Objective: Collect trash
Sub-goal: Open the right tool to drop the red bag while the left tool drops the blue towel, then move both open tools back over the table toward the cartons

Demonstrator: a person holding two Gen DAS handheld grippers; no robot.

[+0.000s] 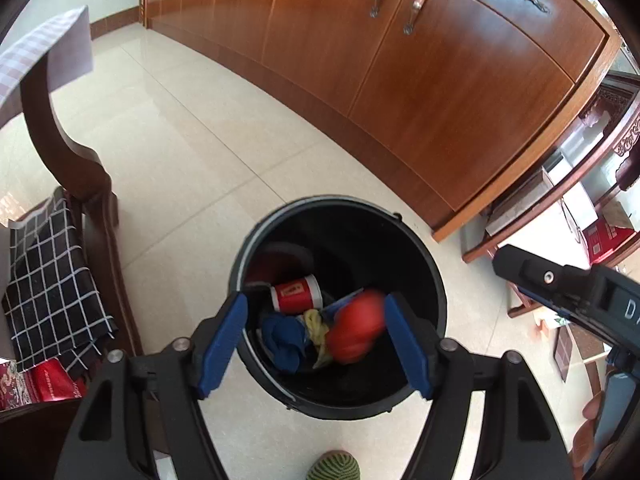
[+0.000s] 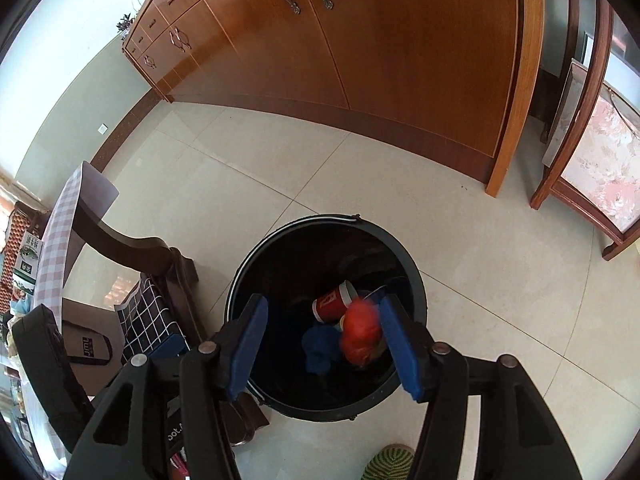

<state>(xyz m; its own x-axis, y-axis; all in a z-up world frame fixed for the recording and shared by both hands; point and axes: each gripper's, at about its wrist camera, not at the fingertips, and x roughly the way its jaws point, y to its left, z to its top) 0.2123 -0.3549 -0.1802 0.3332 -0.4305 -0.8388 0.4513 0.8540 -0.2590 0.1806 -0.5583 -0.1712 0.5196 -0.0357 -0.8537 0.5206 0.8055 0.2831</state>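
A black trash bin [image 1: 434,280] [image 2: 414,280] stands on the tiled floor below both grippers. Inside lie a red and white paper cup [image 1: 296,294] [image 2: 334,302], a blue crumpled cloth [image 1: 286,340] [image 2: 318,346] and a yellow scrap [image 1: 316,320]. A blurred red object [image 1: 356,332] [image 2: 360,336] is in the air over the bin mouth, free of both grippers. My left gripper [image 1: 316,344] is open and empty above the bin. My right gripper [image 2: 324,348] is open and empty above the bin; its body shows in the left wrist view [image 1: 568,292].
A wooden cabinet [image 1: 400,60] [image 2: 360,40] runs along the far side. A dark wooden chair [image 1: 68,152] [image 2: 132,248] with a black checked cloth [image 1: 52,280] stands at the left. Another chair [image 2: 592,160] stands at the right. A striped green slipper [image 1: 334,466] [image 2: 388,464] is near the bin.
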